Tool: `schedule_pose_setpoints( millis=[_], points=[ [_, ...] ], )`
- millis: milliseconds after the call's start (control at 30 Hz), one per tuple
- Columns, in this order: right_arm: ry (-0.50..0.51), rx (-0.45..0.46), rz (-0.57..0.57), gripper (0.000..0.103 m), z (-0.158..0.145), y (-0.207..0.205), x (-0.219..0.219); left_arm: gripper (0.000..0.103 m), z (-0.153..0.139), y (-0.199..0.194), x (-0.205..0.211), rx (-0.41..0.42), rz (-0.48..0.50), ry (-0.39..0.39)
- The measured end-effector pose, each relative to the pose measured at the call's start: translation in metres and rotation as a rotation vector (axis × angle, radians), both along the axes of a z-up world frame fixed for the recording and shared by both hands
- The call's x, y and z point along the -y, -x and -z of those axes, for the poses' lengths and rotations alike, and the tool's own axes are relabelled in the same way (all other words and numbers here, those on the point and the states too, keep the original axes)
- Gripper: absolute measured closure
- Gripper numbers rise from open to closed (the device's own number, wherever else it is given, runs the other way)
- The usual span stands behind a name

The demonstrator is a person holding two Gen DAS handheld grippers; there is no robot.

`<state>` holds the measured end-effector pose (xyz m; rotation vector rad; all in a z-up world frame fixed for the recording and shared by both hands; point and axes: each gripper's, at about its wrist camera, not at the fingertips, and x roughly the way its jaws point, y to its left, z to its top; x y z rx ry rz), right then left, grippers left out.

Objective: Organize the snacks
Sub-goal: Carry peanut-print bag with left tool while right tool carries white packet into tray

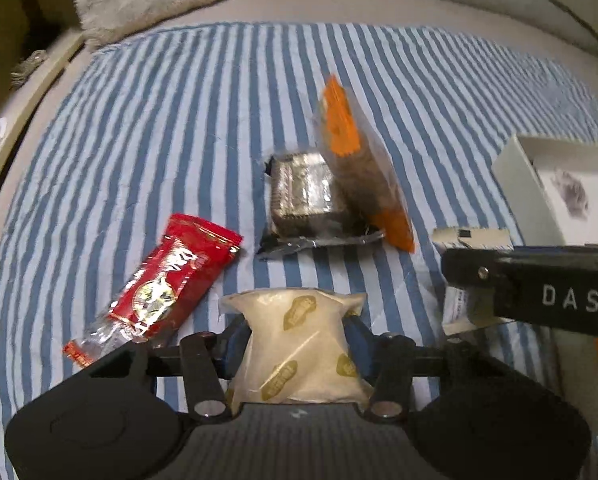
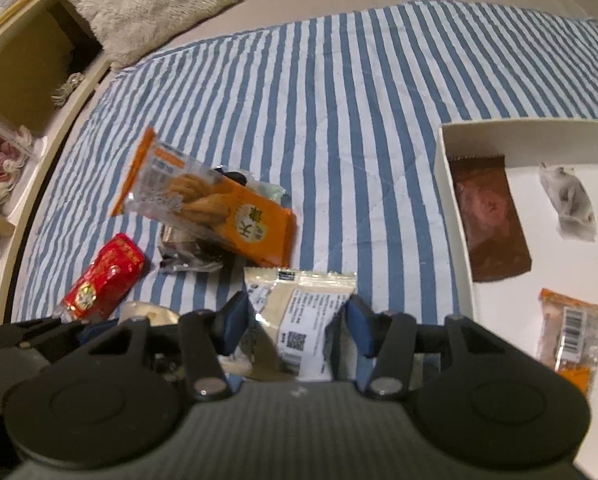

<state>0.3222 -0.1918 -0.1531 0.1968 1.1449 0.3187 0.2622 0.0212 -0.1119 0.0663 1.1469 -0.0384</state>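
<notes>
My left gripper [image 1: 297,332] is shut on a cream peanut-print packet [image 1: 299,344] low over the striped cloth. My right gripper [image 2: 295,320] is shut on a cream packet with a white label [image 2: 299,312]; it shows at the right of the left wrist view [image 1: 471,276]. A red packet [image 1: 167,280], a dark silver packet [image 1: 307,200] and an orange biscuit packet [image 1: 363,168] leaning on it lie ahead. The white box [image 2: 455,216] at the right holds a brown packet [image 2: 491,224], a small grey-white packet [image 2: 567,200] and an orange packet [image 2: 571,332].
The blue-and-white striped cloth [image 2: 339,100] covers a bed. A fluffy grey pillow [image 2: 151,0] lies at the far left. Wooden shelving [image 2: 15,64] stands beyond the bed's left edge.
</notes>
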Motion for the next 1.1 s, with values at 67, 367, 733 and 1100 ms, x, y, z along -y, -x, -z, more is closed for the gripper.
schedule_pose_setpoints(
  millis=[67, 367, 733, 1100],
  points=[
    [0.010, 0.024, -0.013, 0.045, -0.006, 0.004, 0.002, 0.050, -0.009, 0.006, -0.002, 0.027, -0.024, 0.017],
    [0.066, 0.154, -0.071, 0.045, -0.037, 0.027, 0.017, 0.050, -0.051, 0.030, -0.015, 0.133, -0.090, 0.083],
    [0.077, 0.260, -0.077, 0.045, -0.070, 0.049, 0.051, 0.050, -0.086, 0.047, 0.010, 0.232, -0.069, 0.107],
    [0.082, 0.308, 0.002, 0.045, -0.087, 0.062, 0.113, 0.050, -0.096, 0.046, 0.048, 0.272, -0.043, 0.166]
  ],
)
